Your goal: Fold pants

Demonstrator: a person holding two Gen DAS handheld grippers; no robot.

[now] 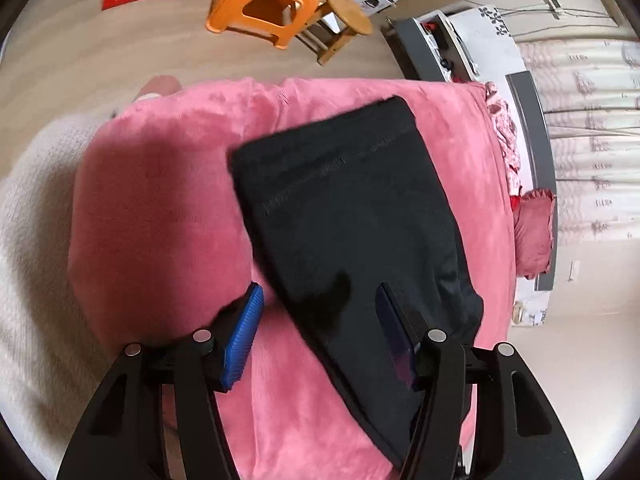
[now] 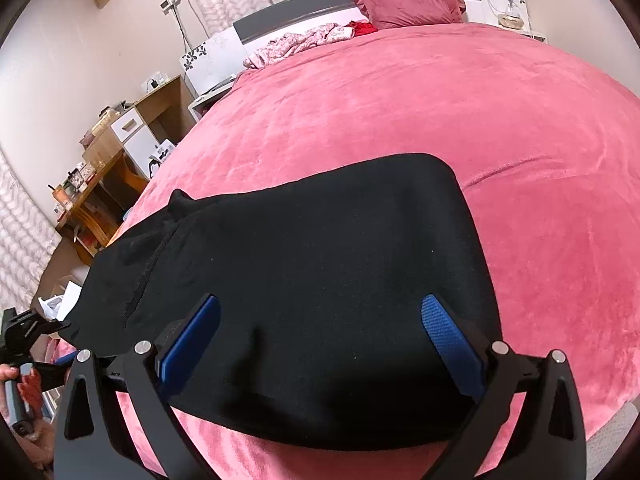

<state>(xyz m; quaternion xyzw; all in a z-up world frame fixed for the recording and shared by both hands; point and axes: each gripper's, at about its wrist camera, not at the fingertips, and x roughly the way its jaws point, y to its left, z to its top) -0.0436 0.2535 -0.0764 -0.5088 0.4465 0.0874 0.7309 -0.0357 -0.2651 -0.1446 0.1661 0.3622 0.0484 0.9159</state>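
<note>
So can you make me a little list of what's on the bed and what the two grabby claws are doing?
bed cover: pink blanket, fluffy, spread over the whole bed
pants: black pants, folded into a flat bundle, lying on the blanket
left gripper: left gripper hovers over one end of the pants, jaws apart, nothing pinched
right gripper: right gripper hangs over the near edge of the pants, jaws wide apart, nothing pinched
pillow: dark pink pillow at the headboard
on the floor: orange stool beside a wooden stool
</note>
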